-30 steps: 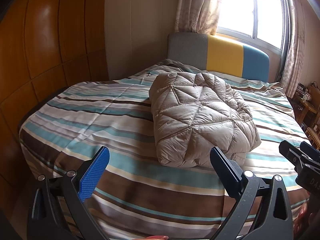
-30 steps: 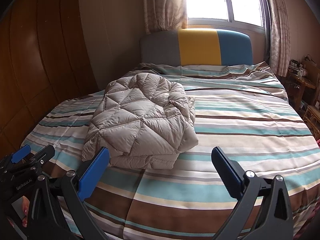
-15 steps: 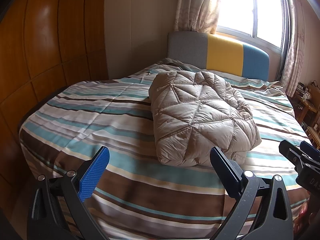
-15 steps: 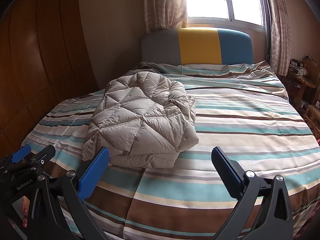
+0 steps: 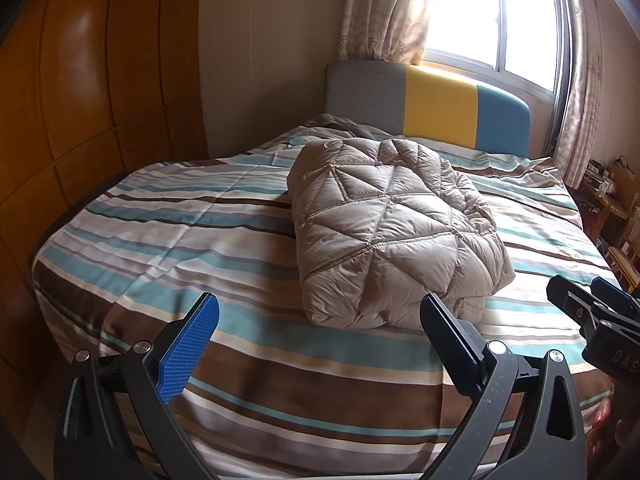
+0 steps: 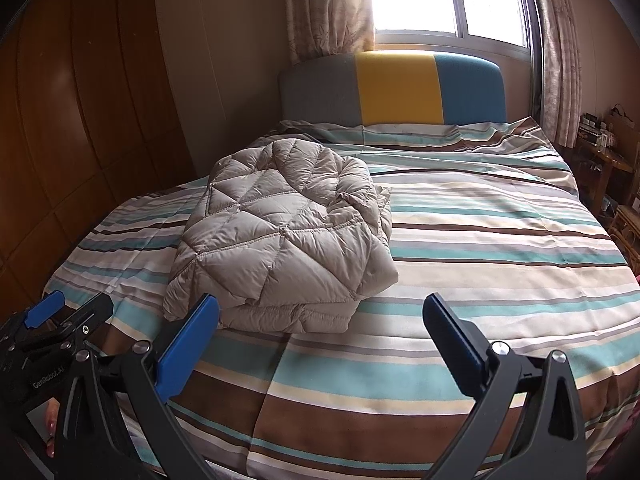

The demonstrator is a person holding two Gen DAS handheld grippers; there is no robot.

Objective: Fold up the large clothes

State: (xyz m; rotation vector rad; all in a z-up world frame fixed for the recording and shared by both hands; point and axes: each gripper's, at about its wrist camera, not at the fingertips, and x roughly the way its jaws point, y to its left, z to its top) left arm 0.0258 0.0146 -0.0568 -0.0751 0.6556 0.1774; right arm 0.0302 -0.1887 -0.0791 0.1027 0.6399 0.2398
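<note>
Folded jacket [image 5: 394, 236] central from left claw [image 5: 320, 320], leftward from right claw [image 6: 322, 320]; both claws released.

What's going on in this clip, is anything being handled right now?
Nothing is being held. A beige quilted jacket lies folded into a thick bundle on the striped bedspread. A person holds both tools back at the foot of the bed: the left gripper and the right gripper are open and empty, short of the jacket, touching no fabric. Judging from the bundle, the fold looks done.
</note>
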